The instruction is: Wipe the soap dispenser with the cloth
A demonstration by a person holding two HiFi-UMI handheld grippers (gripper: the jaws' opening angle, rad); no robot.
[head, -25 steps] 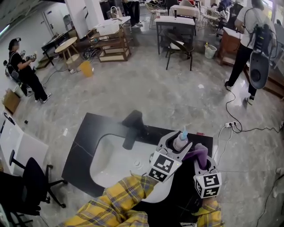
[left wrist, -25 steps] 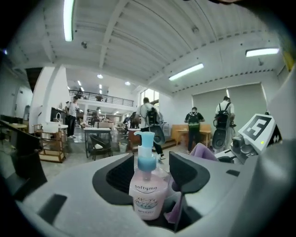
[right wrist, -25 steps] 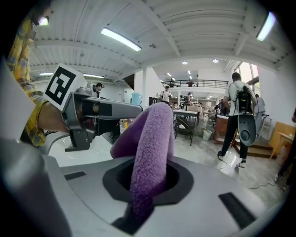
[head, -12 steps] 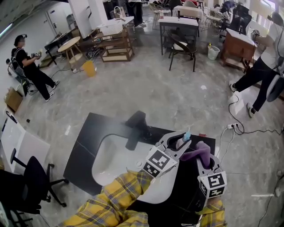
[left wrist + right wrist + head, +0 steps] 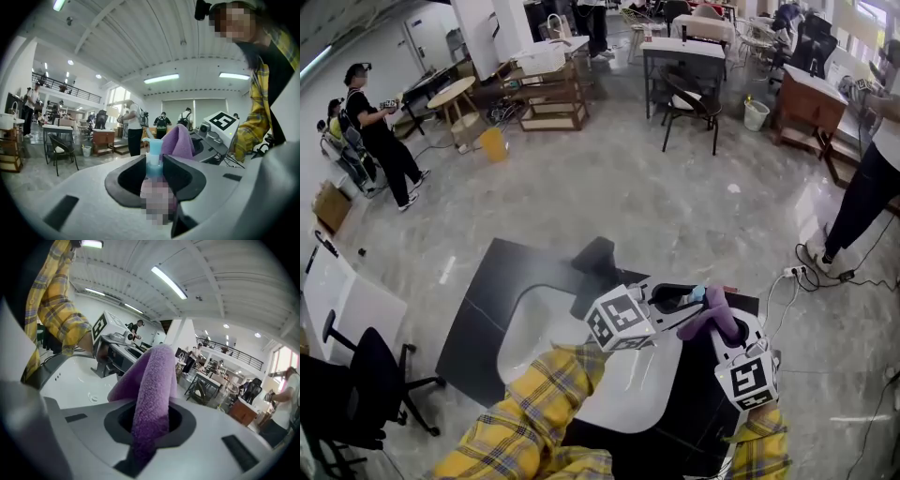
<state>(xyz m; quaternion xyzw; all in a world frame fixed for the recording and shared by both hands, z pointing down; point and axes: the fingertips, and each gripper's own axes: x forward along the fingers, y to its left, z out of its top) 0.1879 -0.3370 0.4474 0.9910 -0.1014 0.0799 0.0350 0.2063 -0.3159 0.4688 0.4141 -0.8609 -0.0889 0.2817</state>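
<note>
The left gripper is clamping the dispenser over the sink. The right gripper is pinching the cloth beside it. Wiping seems to be starting, so next the cloth needs pressing onto the dispenser.

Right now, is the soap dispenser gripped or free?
Gripped: the left claw is shut on the soap dispenser, pressing both its sides. Whether it is lifted: cannot tell.

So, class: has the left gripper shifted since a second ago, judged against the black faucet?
Yes. The left gripper has swung round; its marker cube now sits closer to the black faucet, up and left in the head view.
</note>
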